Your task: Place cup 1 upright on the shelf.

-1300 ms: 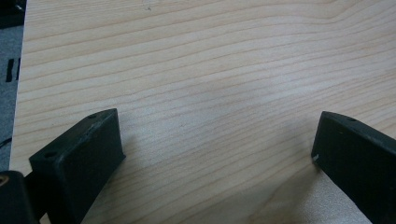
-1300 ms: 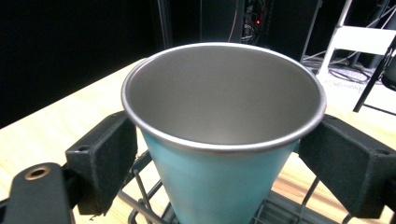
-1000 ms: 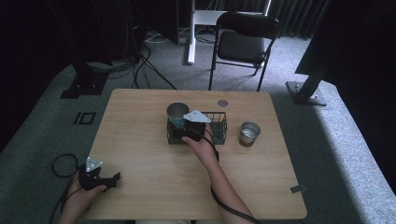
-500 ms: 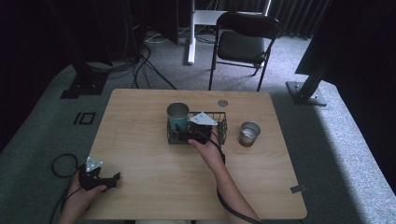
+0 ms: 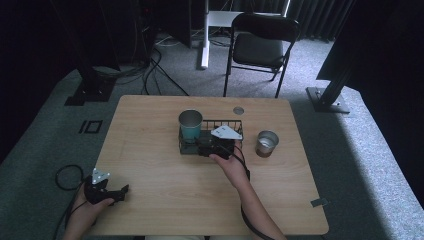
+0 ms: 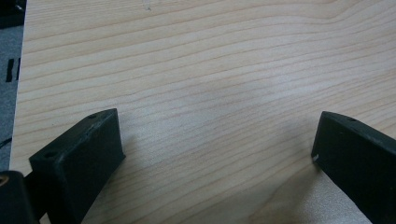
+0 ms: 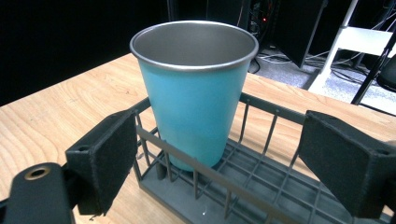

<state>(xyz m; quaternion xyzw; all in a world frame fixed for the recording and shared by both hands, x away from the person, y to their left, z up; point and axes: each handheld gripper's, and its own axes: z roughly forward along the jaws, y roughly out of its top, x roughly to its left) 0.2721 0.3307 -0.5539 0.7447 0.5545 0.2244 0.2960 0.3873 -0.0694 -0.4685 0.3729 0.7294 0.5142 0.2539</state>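
Observation:
A teal metal cup [image 5: 190, 125] stands upright in the left end of a black wire basket [image 5: 231, 123] at the table's middle. My right gripper [image 5: 203, 146] is at the basket's near side and points at the cup. In the right gripper view the teal cup [image 7: 194, 93] rises from the basket [image 7: 261, 191], and my right gripper [image 7: 219, 149] is open, its jaws wide apart on either side and touching nothing. My left gripper [image 5: 119, 192] rests low over the table's near left corner. It [image 6: 215, 140] is open above bare wood.
A silver cup [image 5: 266, 143] stands on the table right of the basket. A small round disc [image 5: 238, 110] lies behind it near the far edge. A folding chair [image 5: 265, 45] stands beyond the table [image 5: 150, 165]. Cables lie on the floor at left.
My right gripper has drawn back a little to the right and toward the person, away from the teal cup. The cup, basket and left gripper have stayed put.

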